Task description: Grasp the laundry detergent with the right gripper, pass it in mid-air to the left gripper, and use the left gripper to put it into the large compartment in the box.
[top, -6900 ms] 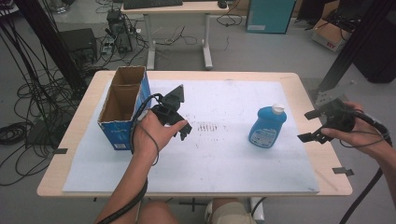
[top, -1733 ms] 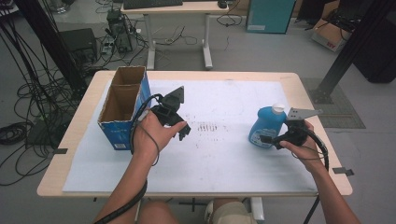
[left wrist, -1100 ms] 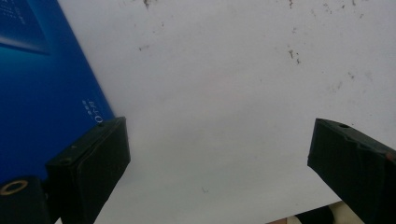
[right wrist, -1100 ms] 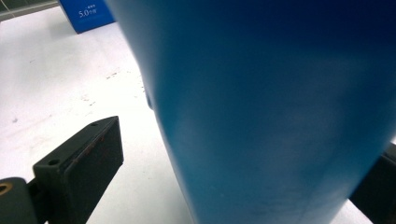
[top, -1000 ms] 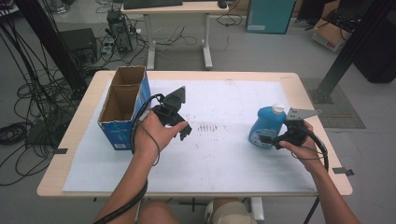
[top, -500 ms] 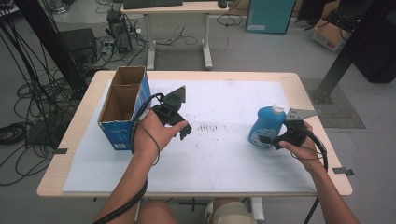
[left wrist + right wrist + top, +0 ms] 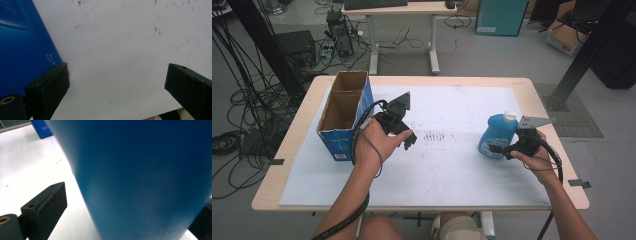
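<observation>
Already straddled by right gripper (image 7: 507, 148), jaws apart, not clamped: blue bottle (image 7: 496, 136) upright just left of it; left gripper (image 7: 404, 141) open, well apart.

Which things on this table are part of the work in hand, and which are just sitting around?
In use:
- blue plastic bottle with white cap, standing between the jaws of the right hand-held gripper
- open blue cardboard box, beside the open left hand-held gripper

Lying about:
- white paper sheet with dark smudges
- desk behind
- floor cables
</observation>
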Tool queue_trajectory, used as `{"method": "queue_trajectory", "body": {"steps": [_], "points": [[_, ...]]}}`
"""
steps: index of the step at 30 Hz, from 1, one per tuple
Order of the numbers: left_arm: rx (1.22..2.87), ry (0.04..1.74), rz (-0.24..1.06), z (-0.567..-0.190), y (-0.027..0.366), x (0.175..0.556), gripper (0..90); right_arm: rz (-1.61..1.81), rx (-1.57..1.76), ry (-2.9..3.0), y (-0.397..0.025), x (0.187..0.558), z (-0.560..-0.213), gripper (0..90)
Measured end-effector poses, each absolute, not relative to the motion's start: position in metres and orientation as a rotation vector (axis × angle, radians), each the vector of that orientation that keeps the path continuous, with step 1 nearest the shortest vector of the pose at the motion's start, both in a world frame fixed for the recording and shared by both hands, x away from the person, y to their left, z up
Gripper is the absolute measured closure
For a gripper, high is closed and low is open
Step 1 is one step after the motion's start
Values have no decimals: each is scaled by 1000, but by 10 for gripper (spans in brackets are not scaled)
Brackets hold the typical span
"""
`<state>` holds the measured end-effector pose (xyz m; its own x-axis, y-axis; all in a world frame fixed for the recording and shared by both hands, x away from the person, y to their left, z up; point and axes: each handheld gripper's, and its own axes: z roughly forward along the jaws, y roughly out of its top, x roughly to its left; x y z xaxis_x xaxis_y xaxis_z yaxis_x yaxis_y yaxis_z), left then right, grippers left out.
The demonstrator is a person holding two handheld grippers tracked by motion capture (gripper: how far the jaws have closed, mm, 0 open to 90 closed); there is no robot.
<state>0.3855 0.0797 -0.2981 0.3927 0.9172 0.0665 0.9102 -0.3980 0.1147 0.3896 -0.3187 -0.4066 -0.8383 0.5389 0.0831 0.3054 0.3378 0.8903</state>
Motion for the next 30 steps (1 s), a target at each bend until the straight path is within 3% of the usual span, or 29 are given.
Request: {"method": "queue_trajectory", "body": {"steps": [15, 30], "points": [[2569, 1693, 192, -299, 82, 384, 62, 1524, 725, 2353, -321, 392, -407, 373], [2565, 1692, 199, -299, 82, 383, 62, 1534, 708, 2344, -322, 392, -409, 399]]}}
